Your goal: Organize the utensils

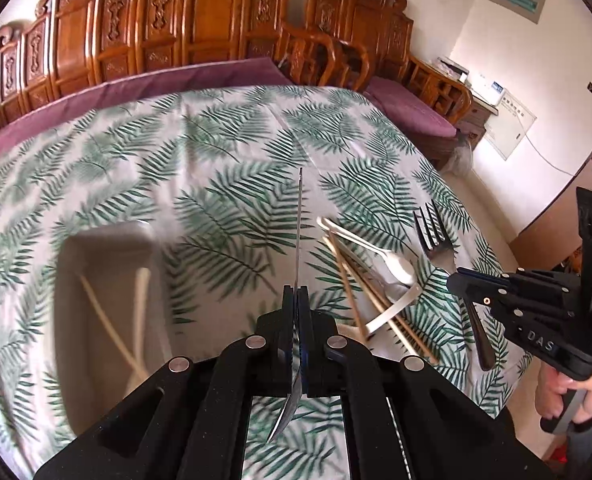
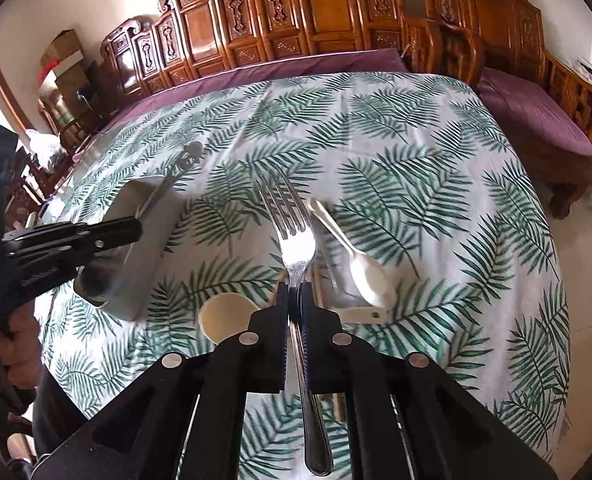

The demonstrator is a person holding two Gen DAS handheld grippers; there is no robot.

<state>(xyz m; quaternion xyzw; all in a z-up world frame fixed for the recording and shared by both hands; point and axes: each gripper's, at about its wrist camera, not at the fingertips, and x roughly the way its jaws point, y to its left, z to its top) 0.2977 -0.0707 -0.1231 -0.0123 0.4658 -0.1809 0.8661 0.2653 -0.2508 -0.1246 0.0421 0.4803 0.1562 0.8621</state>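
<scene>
Metal spoon (image 1: 298, 240), seen edge-on in the left wrist view, is clamped in the left gripper (image 1: 296, 300), with the grey tray (image 1: 107, 248) low on the left holding pale chopsticks (image 1: 139, 312). To place it well, swing left over the tray, lower until level, then release.

In the right wrist view the right gripper (image 2: 295, 296) pinches the fork (image 2: 293, 236) by its neck, above the white spoons (image 2: 360, 260) and the tablecloth (image 2: 436, 184); it should wait clear of the tray.
</scene>
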